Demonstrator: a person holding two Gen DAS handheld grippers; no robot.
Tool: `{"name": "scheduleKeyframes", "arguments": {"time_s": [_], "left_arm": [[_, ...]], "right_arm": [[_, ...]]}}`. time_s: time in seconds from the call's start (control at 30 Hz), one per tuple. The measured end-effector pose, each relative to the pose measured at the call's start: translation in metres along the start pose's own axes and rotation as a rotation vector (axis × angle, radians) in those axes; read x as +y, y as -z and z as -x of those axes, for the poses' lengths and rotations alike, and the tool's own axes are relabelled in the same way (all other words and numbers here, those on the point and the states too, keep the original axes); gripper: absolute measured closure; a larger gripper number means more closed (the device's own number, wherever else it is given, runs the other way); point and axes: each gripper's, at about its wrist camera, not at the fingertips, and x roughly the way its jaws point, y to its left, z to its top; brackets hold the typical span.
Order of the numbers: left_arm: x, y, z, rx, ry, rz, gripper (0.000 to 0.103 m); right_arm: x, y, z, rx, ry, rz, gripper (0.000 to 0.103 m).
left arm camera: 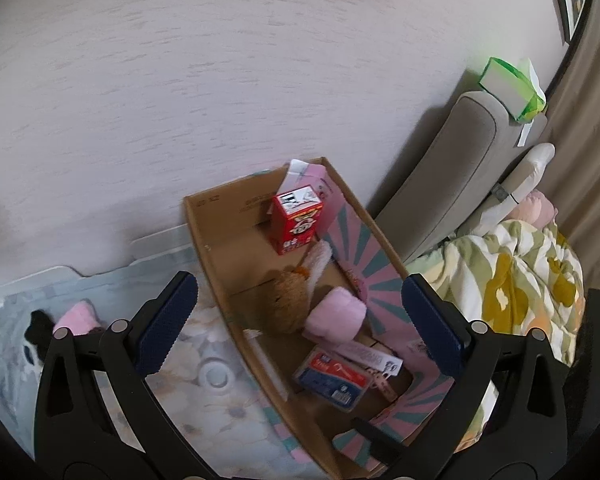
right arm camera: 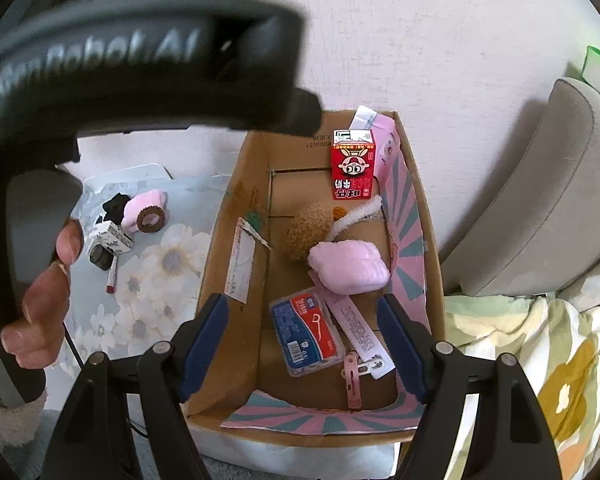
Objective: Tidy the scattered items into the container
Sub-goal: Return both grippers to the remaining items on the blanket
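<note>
Tongs of both the left gripper point(left arm camera: 300, 312) and right gripper point(right arm camera: 304, 344) gape, holding nothing, above the cardboard box point(right arm camera: 236, 216). Only the right view shows the scrunchie point(right arm camera: 151, 220) and lipstick point(right arm camera: 111, 278) outside.

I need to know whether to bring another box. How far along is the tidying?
Done: the cardboard box already holds a red carton, brown plush, pink pouch, blue floss case and pink hair clip. In hand: nothing; both grippers' jaws are open and empty. Left: a small cluster on the floral mat, including a pink item, brown ring, small white box and lipstick.
</note>
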Motion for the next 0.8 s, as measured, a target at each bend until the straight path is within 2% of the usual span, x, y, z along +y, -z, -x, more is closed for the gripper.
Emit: {"name": "scheduleKeyframes", "arguments": {"time_s": [0.2,0.43,0.63,0.8], "left_arm": [[0.024,0.007,0.017,-0.008,0.013,0.035,0.001],[0.058,0.015,0.05,-0.047,-0.019,0.063,0.001],[0.098,0.026,0.089,-0.108,-0.076,0.109,0.001],[0.139,0.045,0.123,-0.152,-0.171,0.153,0.001]], "right_arm": [[0.012,0.002,0.007,-0.007,0.027,-0.017,0.03],[0.03,0.004,0.008,-0.012,0.043,-0.032,0.03],[0.05,-0.003,0.013,-0.027,0.052,-0.006,0.03],[0.07,-0.011,0.018,-0.043,0.053,0.043,0.03]]}}
